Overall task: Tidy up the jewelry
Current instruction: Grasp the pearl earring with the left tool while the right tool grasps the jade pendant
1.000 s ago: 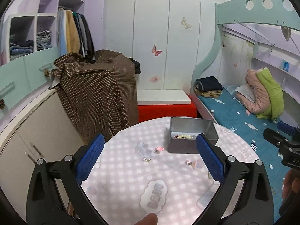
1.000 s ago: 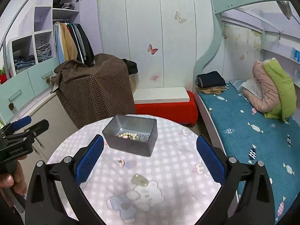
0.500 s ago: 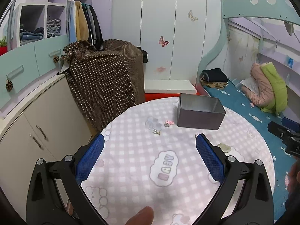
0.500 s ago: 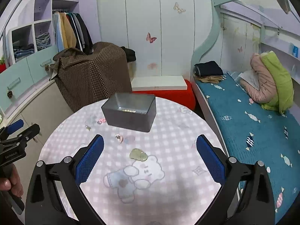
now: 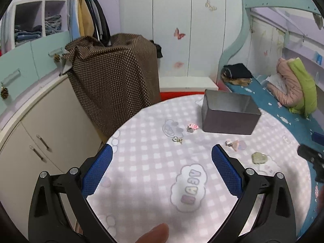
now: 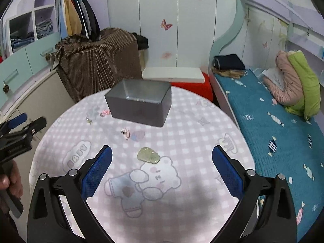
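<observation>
A pale green jade-like pendant (image 6: pixel 148 155) lies flat on the round table (image 6: pixel 192 141), just beyond and between the right gripper (image 6: pixel 162 163) fingers, which are spread wide and hold nothing; the pendant is a lumpy oval, translucent, its long axis running left to right and slightly toward the near right in the right wrist view; it rests at the head of a printed bear on the cloth; in the left wrist view the same pendant (image 5: pixel 259 158) sits to the right of the left gripper (image 5: pixel 162 163), whose fingers are likewise spread wide and empty. Farther back lie a small pink charm (image 6: pixel 126 133), a pink sparkly piece (image 5: pixel 192 127) and a pearl earring (image 5: pixel 177 139), scattered apart on the cloth; behind them stands a grey metal box (image 6: pixel 139 102), open at the top, its long side running across the table, slightly skewed; what it holds cannot be made out from this angle. The cloth is pink-and-white check with cartoon clouds and lettering; around the table stand a chair draped in brown dotted fabric (image 5: pixel 113 77), a white wardrobe with butterfly stickers (image 6: pixel 162 24), open shelves with folded clothes (image 5: pixel 36 28), and a bunk bed with a blue cover (image 6: pixel 273 117); a red-and-white stool (image 6: pixel 182 79) sits behind the box.
</observation>
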A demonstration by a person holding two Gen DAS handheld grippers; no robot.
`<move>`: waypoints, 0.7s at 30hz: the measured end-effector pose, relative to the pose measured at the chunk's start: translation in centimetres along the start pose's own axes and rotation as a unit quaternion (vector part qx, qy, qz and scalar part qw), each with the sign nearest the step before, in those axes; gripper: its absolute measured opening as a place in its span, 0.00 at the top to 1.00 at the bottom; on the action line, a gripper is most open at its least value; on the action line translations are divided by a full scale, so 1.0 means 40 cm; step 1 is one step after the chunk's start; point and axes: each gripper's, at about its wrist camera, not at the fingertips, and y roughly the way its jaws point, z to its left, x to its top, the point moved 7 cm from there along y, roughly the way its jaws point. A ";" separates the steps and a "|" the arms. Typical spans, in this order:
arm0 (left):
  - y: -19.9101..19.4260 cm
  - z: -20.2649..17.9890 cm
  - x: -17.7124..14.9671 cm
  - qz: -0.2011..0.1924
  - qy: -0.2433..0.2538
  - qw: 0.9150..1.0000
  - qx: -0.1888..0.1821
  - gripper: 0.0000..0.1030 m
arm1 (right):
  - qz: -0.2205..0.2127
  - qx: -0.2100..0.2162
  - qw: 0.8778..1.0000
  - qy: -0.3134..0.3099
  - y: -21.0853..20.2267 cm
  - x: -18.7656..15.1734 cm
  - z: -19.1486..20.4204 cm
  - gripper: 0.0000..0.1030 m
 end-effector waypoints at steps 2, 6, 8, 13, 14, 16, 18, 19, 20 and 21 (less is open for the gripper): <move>0.049 0.001 0.003 0.013 -0.001 1.000 -0.005 0.05 | 0.011 0.002 1.000 -0.001 0.019 -0.007 0.002 0.08; 0.166 0.008 -0.004 0.055 -0.007 0.998 -0.013 0.05 | 0.027 0.003 1.000 -0.001 0.051 -0.016 -0.001 0.08; 0.213 0.009 -0.009 0.070 -0.001 0.997 -0.014 0.05 | 0.035 0.005 0.999 0.000 0.067 -0.020 -0.005 0.08; 0.314 -0.013 -0.027 0.106 0.021 0.994 -0.019 0.05 | 0.057 0.010 0.998 0.001 0.110 -0.033 -0.013 0.08; 0.326 -0.017 -0.029 0.109 0.024 0.994 -0.020 0.05 | 0.060 0.011 0.998 0.002 0.118 -0.033 -0.015 0.08; 0.351 -0.027 -0.032 0.114 0.031 0.993 -0.019 0.05 | 0.068 0.013 0.998 0.002 0.134 -0.037 -0.020 0.08; 0.368 -0.032 -0.037 0.120 0.035 0.992 -0.020 0.05 | 0.074 0.016 0.997 0.004 0.146 -0.039 -0.024 0.08; 0.375 -0.032 -0.039 0.123 0.034 0.992 -0.021 0.05 | 0.075 0.016 0.997 0.004 0.150 -0.041 -0.025 0.08; 0.386 -0.032 -0.045 0.128 0.032 0.991 -0.026 0.06 | 0.077 0.017 0.997 0.004 0.155 -0.041 -0.027 0.08; 0.390 -0.031 -0.047 0.132 0.030 0.990 -0.028 0.06 | 0.079 0.019 0.997 0.004 0.158 -0.042 -0.028 0.08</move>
